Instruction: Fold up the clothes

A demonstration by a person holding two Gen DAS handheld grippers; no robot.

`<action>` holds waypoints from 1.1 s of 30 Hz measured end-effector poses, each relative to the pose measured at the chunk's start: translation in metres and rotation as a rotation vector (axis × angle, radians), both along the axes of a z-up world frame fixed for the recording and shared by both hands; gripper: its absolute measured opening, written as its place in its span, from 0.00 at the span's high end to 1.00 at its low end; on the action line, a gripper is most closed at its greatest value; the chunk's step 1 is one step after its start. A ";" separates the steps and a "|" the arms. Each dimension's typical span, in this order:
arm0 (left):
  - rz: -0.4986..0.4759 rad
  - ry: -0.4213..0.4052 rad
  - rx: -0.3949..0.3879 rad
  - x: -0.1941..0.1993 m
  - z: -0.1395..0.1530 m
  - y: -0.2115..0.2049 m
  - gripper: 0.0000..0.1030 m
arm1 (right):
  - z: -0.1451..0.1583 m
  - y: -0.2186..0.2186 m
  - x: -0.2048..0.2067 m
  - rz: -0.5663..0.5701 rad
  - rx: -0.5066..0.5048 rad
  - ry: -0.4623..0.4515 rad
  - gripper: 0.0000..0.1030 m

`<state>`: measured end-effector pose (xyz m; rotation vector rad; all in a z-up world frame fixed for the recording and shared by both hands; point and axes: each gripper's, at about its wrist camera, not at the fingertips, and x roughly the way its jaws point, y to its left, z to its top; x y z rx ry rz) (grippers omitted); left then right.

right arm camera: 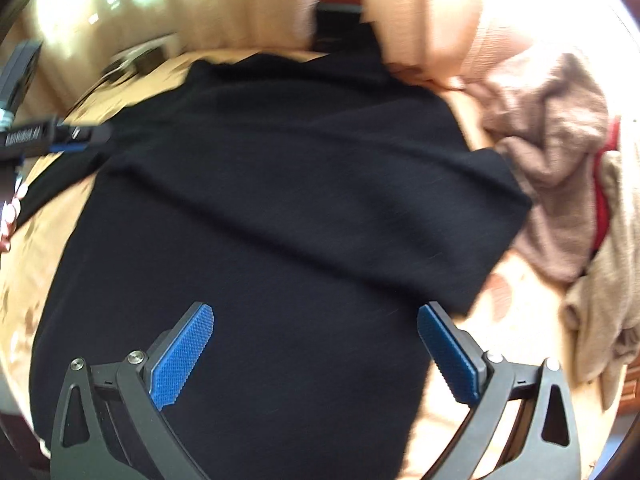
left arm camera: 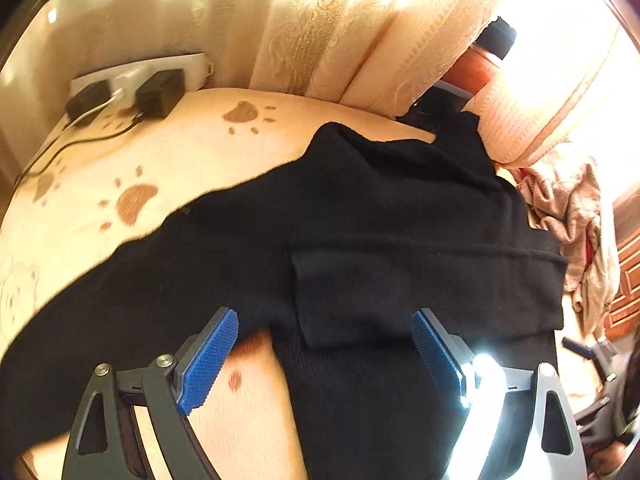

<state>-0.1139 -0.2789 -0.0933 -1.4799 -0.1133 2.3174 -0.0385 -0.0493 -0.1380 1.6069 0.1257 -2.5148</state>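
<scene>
A black top (left arm camera: 360,220) is spread over a bed (left arm camera: 180,168) with a cream sheet printed with brown paw marks. In the left view one sleeve (left arm camera: 80,300) runs off toward the left edge, and another sleeve (left arm camera: 400,292) is folded across the body, cuff end lying flat on the fabric.

Left tongs (left arm camera: 325,350) are wide open, blue pads (left arm camera: 210,364) well apart, nothing held. They hang over the near part of the top, one pad above a patch of bare sheet, the other above the black fabric. Can't tell if they touch anything.

Right tongs (right arm camera: 316,354) are the same: spread wide, empty, over the lower body of the top. That view is blurry, so fine detail is lost. The left tongs show at its left edge.

Off to the right there's a crumpled tan pile (right arm camera: 560,168) of clothes with a bit of red in it, just beside the top's edge. Far corner of the bed has a white power strip (left arm camera: 140,80) with two black adapters plugged in and cables trailing over the sheet. Cream curtains (left arm camera: 320,40) hang behind. No bins or baskets, everything just sits on the bed.
</scene>
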 end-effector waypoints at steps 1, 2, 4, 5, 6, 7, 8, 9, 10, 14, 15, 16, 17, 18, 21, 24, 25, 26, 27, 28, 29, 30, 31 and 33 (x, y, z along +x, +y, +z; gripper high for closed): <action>0.016 -0.005 0.010 0.006 0.000 -0.006 0.12 | -0.004 -0.005 0.006 0.018 0.002 -0.010 0.00; 0.035 -0.014 0.022 0.012 0.000 -0.013 0.12 | -0.008 -0.010 0.011 0.035 0.005 -0.021 0.00; 0.093 -0.047 0.055 0.024 -0.001 -0.029 0.12 | -0.015 -0.017 0.023 0.068 0.003 -0.044 0.00; 0.134 -0.067 0.074 0.031 -0.002 -0.040 0.12 | -0.017 -0.020 0.029 0.083 -0.001 -0.057 0.00; 0.184 -0.085 0.089 0.039 -0.004 -0.053 0.12 | -0.019 -0.022 0.035 0.089 -0.006 -0.066 0.00; 0.234 -0.103 0.104 0.047 -0.005 -0.066 0.12 | -0.019 -0.023 0.041 0.102 -0.008 -0.072 0.00; 0.284 -0.120 0.115 0.055 -0.006 -0.079 0.12 | -0.020 -0.024 0.047 0.115 -0.011 -0.077 0.00; 0.328 -0.129 0.119 0.063 -0.006 -0.090 0.12 | -0.020 -0.026 0.052 0.132 0.012 -0.070 0.00; 0.364 -0.134 0.123 0.071 -0.005 -0.099 0.12 | -0.020 -0.027 0.058 0.149 0.036 -0.062 0.00; 0.428 -0.108 0.109 0.099 0.008 -0.118 0.12 | -0.016 -0.023 0.074 0.164 0.027 -0.032 0.00; 0.431 -0.100 0.104 0.105 0.011 -0.119 0.12 | -0.015 -0.022 0.077 0.166 0.021 -0.020 0.00; 0.433 -0.097 0.104 0.111 0.013 -0.120 0.12 | -0.013 -0.022 0.080 0.162 0.018 -0.008 0.00; 0.436 -0.095 0.104 0.116 0.015 -0.121 0.12 | -0.012 -0.021 0.083 0.159 0.016 0.004 0.00; 0.436 -0.095 0.104 0.121 0.015 -0.121 0.12 | -0.011 -0.021 0.086 0.155 0.013 0.017 0.00; 0.417 -0.126 0.113 0.125 0.005 -0.117 0.12 | -0.009 -0.020 0.095 0.142 0.006 0.054 0.00; 0.369 -0.162 0.127 0.119 -0.008 -0.105 0.12 | -0.013 -0.014 0.093 0.134 -0.002 0.074 0.00; 0.351 -0.171 0.132 0.115 -0.011 -0.101 0.12 | -0.012 -0.013 0.093 0.132 -0.002 0.075 0.00; 0.335 -0.182 0.137 0.111 -0.014 -0.097 0.12 | -0.011 -0.012 0.094 0.130 -0.002 0.076 0.00; 0.322 -0.196 0.143 0.106 -0.017 -0.094 0.12 | -0.011 -0.012 0.095 0.129 -0.003 0.076 0.00; 0.309 -0.207 0.150 0.101 -0.019 -0.092 0.12 | -0.010 -0.012 0.095 0.127 -0.004 0.079 0.00; 0.294 -0.212 0.157 0.095 -0.021 -0.091 0.12 | -0.010 -0.013 0.095 0.125 -0.006 0.084 0.00; 0.281 -0.214 0.160 0.090 -0.022 -0.089 0.12 | -0.010 -0.013 0.095 0.123 -0.007 0.088 0.00; 0.270 -0.215 0.157 0.084 -0.023 -0.087 0.12 | -0.011 -0.019 0.092 0.122 -0.010 0.101 0.00; 0.245 -0.222 0.153 0.074 -0.027 -0.083 0.12 | -0.010 -0.018 0.099 0.119 -0.013 0.127 0.00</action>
